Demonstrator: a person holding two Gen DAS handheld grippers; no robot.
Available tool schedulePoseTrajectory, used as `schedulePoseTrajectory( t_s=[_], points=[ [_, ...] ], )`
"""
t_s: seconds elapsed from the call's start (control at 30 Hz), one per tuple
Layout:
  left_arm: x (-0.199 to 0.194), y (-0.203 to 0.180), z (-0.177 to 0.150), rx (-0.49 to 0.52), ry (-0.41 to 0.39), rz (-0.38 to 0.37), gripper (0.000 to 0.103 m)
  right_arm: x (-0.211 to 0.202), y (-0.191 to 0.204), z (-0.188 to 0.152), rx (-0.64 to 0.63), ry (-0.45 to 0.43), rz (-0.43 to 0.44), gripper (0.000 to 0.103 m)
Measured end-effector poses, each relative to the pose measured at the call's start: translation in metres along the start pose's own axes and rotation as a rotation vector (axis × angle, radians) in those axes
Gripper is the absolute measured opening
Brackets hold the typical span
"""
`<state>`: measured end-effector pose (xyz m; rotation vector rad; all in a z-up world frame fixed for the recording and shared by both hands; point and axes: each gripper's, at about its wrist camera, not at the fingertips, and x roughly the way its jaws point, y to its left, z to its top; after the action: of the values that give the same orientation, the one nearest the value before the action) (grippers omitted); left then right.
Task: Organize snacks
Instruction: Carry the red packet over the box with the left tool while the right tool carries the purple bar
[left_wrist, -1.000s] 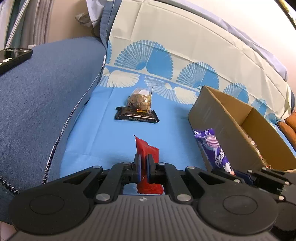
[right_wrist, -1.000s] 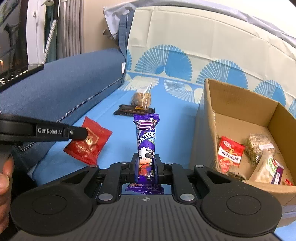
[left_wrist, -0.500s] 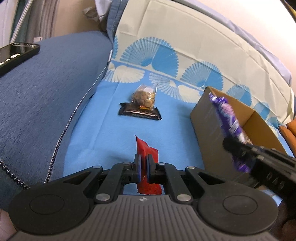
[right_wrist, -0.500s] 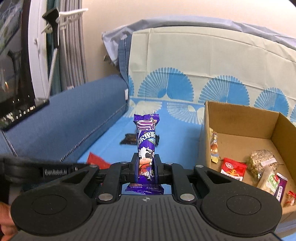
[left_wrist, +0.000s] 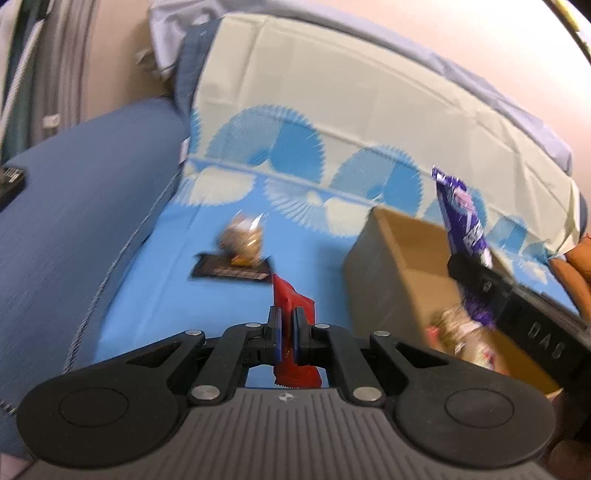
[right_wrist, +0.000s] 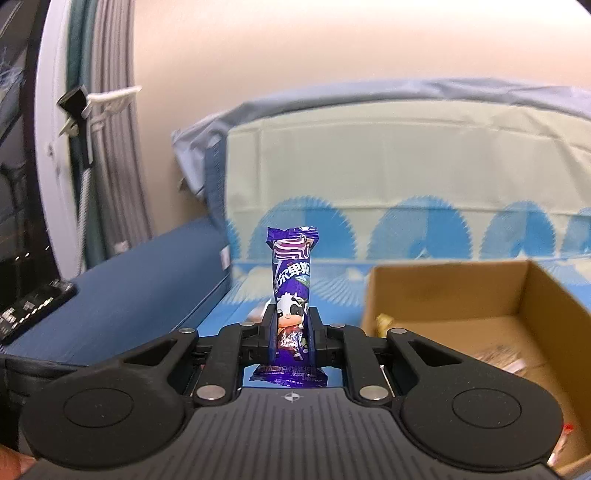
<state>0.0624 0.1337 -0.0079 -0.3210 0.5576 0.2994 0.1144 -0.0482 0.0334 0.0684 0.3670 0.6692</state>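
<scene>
Now we are carrying two snacks toward the cardboard box (right_wrist: 517, 291): the right gripper (right_wrist: 291, 332) is clamping the purple milk-candy packet (right_wrist: 291, 273), the left gripper (left_wrist: 287, 334) is pinching the red packet (left_wrist: 291, 306); we are keeping both low over the box's open top before loosening.

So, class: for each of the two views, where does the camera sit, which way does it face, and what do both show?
Left wrist: on the left gripper, facing the sofa; it grips a red packet.
Right wrist: on the right gripper, facing the backrest; it grips a purple packet.
Shared: cardboard box, purple packet.
</scene>
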Motion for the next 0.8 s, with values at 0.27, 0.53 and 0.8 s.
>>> schedulePoseTrajectory(
  t_s=[0.27,0.53,0.8],
  points=[
    [0.015,-0.083,0.032,0.051,-0.057,-0.114,0.005,-0.010,-0.062,0.019,0.135,-0.074,-0.151,0.016],
    [0.038,-0.156,0.047,0.102,-0.075,-0.201,0.005,-0.022,-0.118,0.020,0.268,-0.134,-0.337,0.016],
    [0.050,-0.186,0.048,0.121,-0.058,-0.240,0.005,-0.028,-0.149,0.012,0.363,-0.135,-0.394,0.016]
  ],
)
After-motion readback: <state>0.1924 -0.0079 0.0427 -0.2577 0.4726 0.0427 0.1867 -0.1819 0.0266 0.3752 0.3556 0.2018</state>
